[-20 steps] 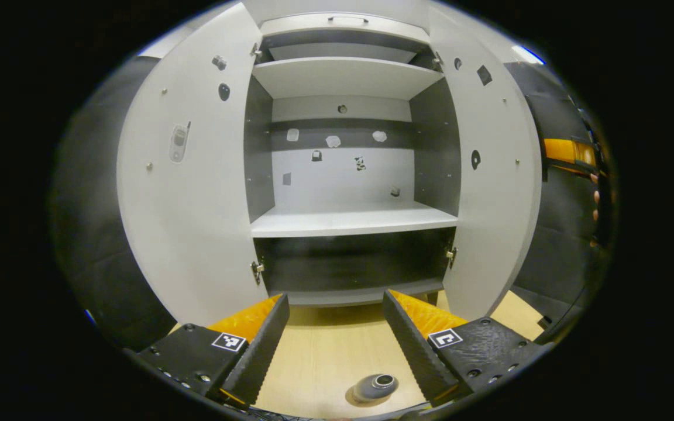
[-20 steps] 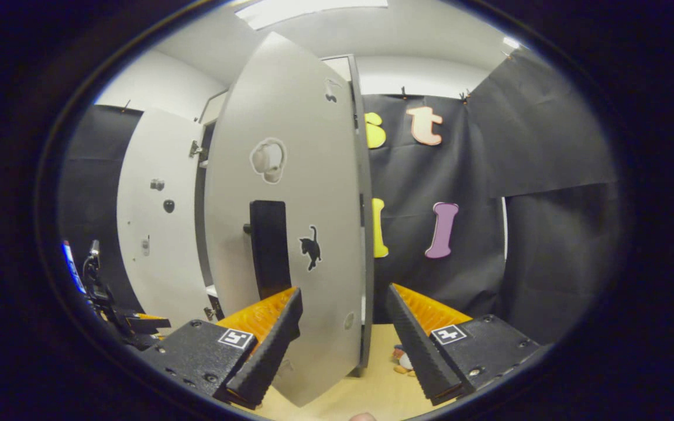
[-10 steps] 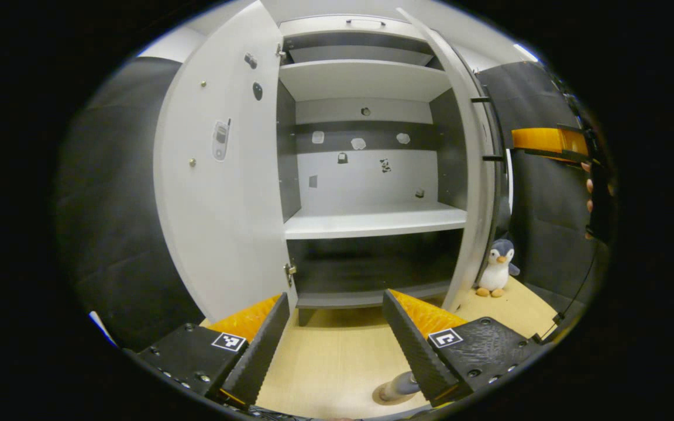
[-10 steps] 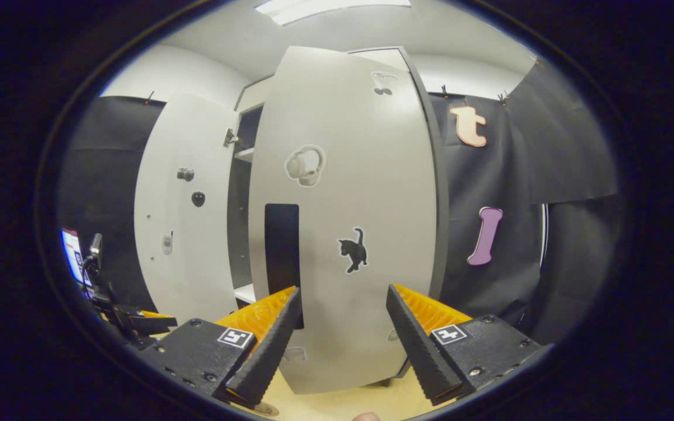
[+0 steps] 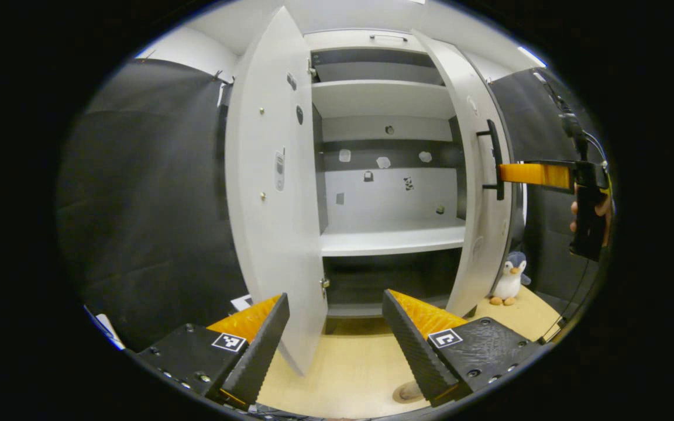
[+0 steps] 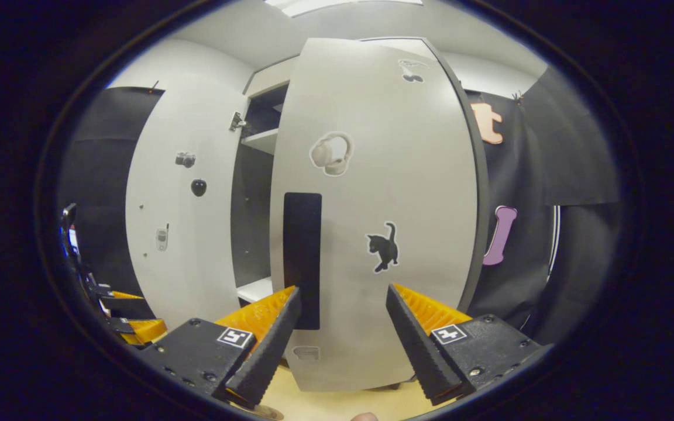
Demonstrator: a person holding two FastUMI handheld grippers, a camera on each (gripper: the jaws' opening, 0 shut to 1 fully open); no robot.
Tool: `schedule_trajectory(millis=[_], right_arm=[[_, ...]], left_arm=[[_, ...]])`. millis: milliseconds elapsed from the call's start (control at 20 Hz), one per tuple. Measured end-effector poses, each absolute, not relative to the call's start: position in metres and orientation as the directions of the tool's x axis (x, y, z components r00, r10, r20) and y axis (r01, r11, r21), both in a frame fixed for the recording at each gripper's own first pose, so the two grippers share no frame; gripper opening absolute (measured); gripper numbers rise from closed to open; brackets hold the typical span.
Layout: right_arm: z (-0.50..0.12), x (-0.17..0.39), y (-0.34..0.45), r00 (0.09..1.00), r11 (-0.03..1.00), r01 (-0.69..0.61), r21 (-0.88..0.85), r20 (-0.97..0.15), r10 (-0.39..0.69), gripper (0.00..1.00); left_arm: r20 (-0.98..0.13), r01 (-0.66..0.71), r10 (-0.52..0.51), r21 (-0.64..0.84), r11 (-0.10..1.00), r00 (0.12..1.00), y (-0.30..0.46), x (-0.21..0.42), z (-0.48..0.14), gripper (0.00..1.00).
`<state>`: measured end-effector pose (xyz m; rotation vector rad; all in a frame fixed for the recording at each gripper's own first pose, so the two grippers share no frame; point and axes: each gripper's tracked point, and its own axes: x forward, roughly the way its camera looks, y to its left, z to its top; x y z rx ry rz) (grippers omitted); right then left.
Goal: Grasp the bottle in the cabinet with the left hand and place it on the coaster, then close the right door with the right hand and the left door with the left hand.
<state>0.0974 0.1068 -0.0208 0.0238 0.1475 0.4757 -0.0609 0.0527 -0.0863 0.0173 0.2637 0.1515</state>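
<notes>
1. We see our left tongs (image 5: 332, 345) spread wide and holding nothing, low over the desk (image 5: 348, 368), facing the cabinet (image 5: 389, 175).
2. Our right tongs (image 6: 341, 339) are likewise wide apart and hold nothing, just before the half-shut right door (image 6: 384, 193).
3. The left door (image 5: 267, 187) stands open.
4. The coaster (image 5: 404, 393) lies near, at our left tongs' right finger; we cannot see the bottle.
</notes>
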Motion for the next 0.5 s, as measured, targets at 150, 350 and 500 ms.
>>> schedule_trajectory(millis=[150,350,500], right_arm=[[-0.014,0.093,0.112,0.878,0.887,-0.460,0.043,-0.126,0.462,0.96],[-0.011,0.086,0.112,0.880,0.888,-0.458,0.042,-0.119,0.460,0.96],[-0.011,0.083,0.108,0.885,0.893,-0.449,0.035,-0.120,0.450,0.96]], left_arm=[[-0.288,-0.174,0.171,0.017,0.985,0.942,0.071,-0.070,-0.084,0.98],[-0.294,-0.223,0.210,-0.012,0.975,0.932,0.103,-0.078,-0.076,0.98],[-0.296,-0.265,0.246,-0.026,0.964,0.923,0.130,-0.084,-0.068,0.98]])
